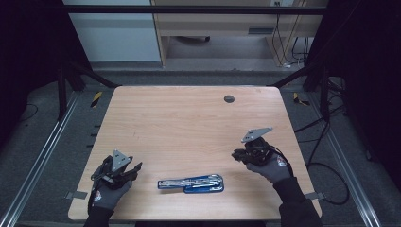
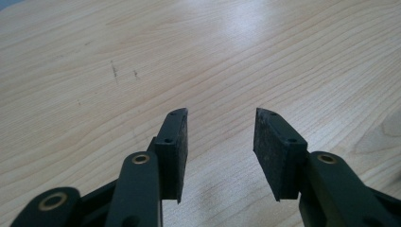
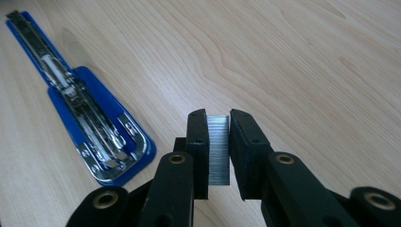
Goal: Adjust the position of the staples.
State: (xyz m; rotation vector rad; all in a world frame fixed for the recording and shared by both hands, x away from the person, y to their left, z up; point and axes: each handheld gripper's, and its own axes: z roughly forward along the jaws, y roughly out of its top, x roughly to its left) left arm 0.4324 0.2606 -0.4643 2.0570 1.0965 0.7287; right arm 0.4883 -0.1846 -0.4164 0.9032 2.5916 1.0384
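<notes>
A blue stapler (image 1: 191, 183) lies flat and swung open near the table's front edge, its metal magazine facing up; it also lies to the left in the right gripper view as the stapler (image 3: 85, 120). My right gripper (image 3: 218, 142) is shut on a strip of silver staples (image 3: 218, 151), held upright between the pads above the wood. In the high view the right gripper (image 1: 243, 153) hovers right of the stapler, in a gloved hand. My left gripper (image 2: 220, 146) stands open with only bare table between its pads; in the high view the left gripper (image 1: 128, 171) is left of the stapler.
The light wooden table (image 1: 189, 123) has a round cable grommet (image 1: 229, 99) at the back right. Metal frame rails run along both sides of the table, and cables (image 1: 326, 165) trail on the floor at the right.
</notes>
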